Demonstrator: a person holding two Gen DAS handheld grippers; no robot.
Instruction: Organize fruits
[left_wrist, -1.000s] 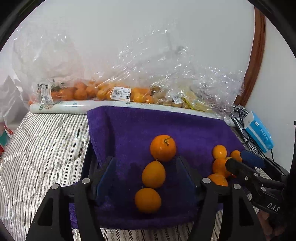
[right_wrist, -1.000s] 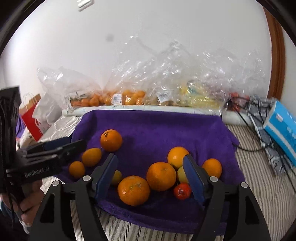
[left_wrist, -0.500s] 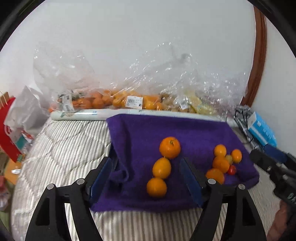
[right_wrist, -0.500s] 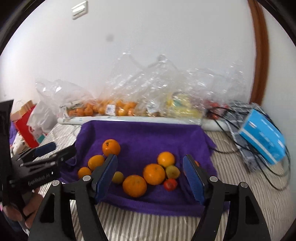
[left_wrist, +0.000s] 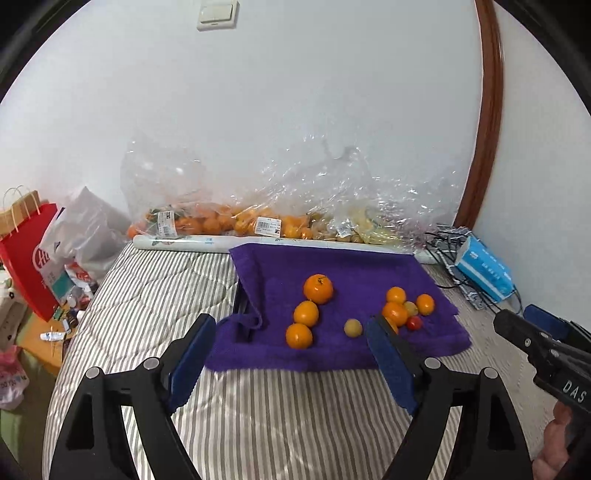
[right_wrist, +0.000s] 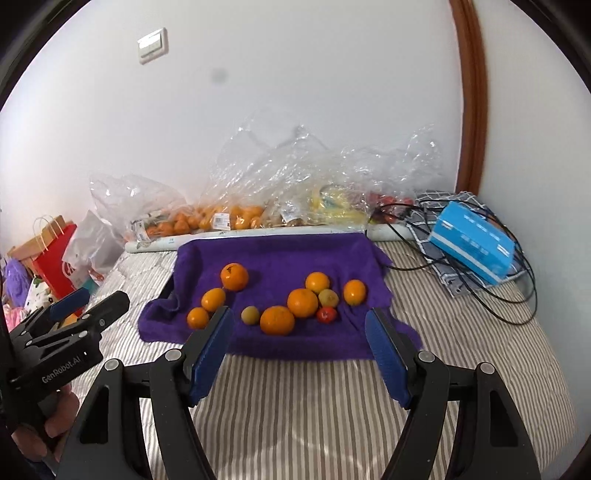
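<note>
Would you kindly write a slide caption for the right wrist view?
Right gripper, empty and opening, above a striped bed facing oranges and a small red fruit on a purple towel.

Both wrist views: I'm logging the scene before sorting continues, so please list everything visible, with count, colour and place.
purple towel: one, spread on the striped bed.
orange fruits: seven, on the towel; three in a row at left, four clustered at right.
yellow-green fruits: two, small; one mid-towel, one inside the right cluster.
red fruit: one, small, front of the right cluster.
clear bags of fruit: several, against the wall.
white roll: one, behind the towel.
blue box: one, on a checked cloth among black cables, right.
red shopping bag: one, beside the bed, left.
light switch: one, white, on the wall.
left gripper: black, blue pads, jaws opening, empty.
right gripper: black, blue pads, jaws opening, empty.
</note>
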